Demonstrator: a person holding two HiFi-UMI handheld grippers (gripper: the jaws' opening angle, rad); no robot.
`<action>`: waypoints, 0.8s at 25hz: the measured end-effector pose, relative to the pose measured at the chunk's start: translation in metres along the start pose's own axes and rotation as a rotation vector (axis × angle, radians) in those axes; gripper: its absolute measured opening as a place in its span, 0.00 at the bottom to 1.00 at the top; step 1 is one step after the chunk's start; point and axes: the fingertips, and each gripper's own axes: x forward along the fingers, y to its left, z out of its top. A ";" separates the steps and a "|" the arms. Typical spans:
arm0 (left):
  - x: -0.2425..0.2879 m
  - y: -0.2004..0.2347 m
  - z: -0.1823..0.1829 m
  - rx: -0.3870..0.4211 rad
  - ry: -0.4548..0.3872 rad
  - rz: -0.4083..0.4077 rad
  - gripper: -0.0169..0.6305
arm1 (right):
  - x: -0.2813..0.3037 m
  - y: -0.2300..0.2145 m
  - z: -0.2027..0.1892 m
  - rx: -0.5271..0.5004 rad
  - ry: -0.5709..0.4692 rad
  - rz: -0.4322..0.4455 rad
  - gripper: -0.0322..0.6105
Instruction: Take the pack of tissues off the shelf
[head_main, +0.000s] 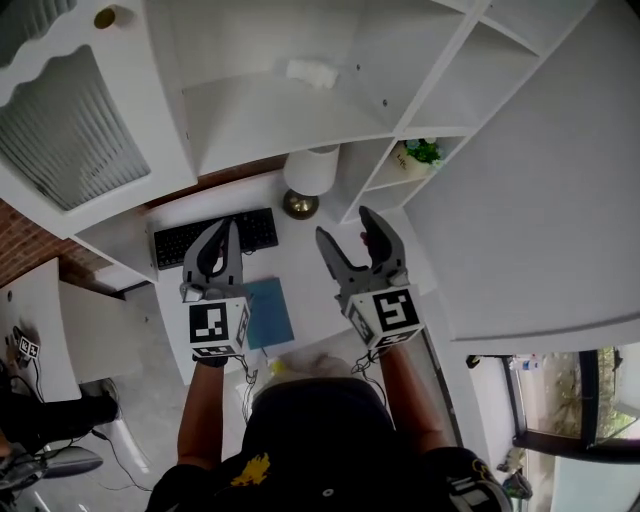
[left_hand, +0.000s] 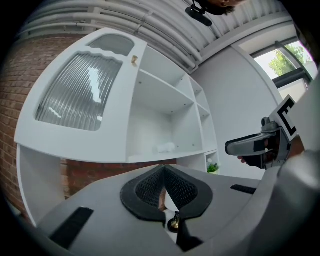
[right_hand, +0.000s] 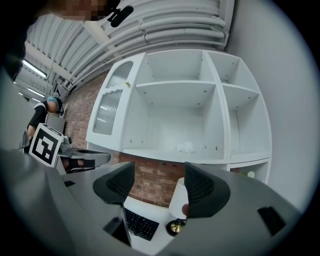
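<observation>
Over the white desk (head_main: 296, 252), both forearms reach forward side by side, each hand holding its gripper out and aimed toward the shelving. The left gripper (head_main: 222, 232) has its jaws pressed together at the tips, with nothing between them. The right gripper (head_main: 345, 228) has its jaws spread wide and holds nothing. The pack of tissues (head_main: 312, 72) lies well apart from both, ahead of and above the jaws. It sits on the wide middle shelf (head_main: 270, 125), close to the back edge and toward the right end. It is small, white and soft-looking, slightly crumpled.
</observation>
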 end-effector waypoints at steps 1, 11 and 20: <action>0.005 0.001 -0.002 -0.002 0.001 -0.002 0.05 | 0.004 -0.002 -0.002 0.001 0.005 -0.001 0.53; 0.058 0.002 0.010 0.050 -0.013 0.025 0.05 | 0.051 -0.041 0.006 -0.005 -0.023 0.041 0.53; 0.108 -0.003 0.055 0.067 -0.067 -0.037 0.05 | 0.110 -0.079 0.056 -0.068 -0.061 0.093 0.53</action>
